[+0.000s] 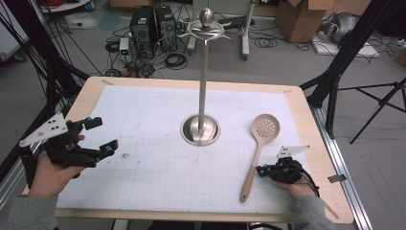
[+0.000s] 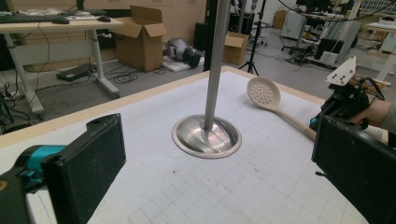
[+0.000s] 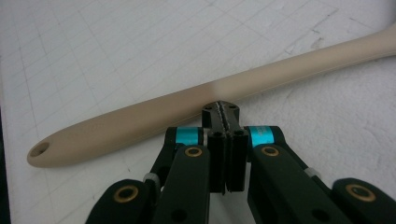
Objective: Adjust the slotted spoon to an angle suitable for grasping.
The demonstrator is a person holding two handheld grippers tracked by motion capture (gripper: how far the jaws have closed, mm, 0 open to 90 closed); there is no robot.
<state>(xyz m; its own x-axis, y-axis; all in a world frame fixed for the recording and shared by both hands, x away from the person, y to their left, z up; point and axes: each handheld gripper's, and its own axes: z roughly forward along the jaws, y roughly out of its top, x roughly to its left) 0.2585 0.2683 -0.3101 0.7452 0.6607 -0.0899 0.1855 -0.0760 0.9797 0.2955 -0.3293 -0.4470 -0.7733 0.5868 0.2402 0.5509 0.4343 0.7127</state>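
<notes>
A beige slotted spoon [image 1: 258,148] lies on the white grid mat, its round holed bowl far from me and its handle [image 3: 187,107] pointing back toward the table's front. My right gripper [image 1: 262,171] rests on the mat just right of the handle's lower half; its jaws are pressed together with nothing between them, tips [image 3: 221,108] touching or nearly touching the handle's side. My left gripper [image 1: 106,135] hovers over the mat's left edge, jaws wide apart and empty. A steel utensil stand [image 1: 201,129] with a tall pole rises mid-table, seen past the left gripper's pads [image 2: 93,163].
The stand's top carries hook arms and a ball knob [image 1: 206,19]. The wooden table rim [image 1: 321,143] runs close to my right hand. Beyond the table are computer towers [image 1: 152,26], cables, cardboard boxes [image 1: 299,17] and tripod legs on the floor.
</notes>
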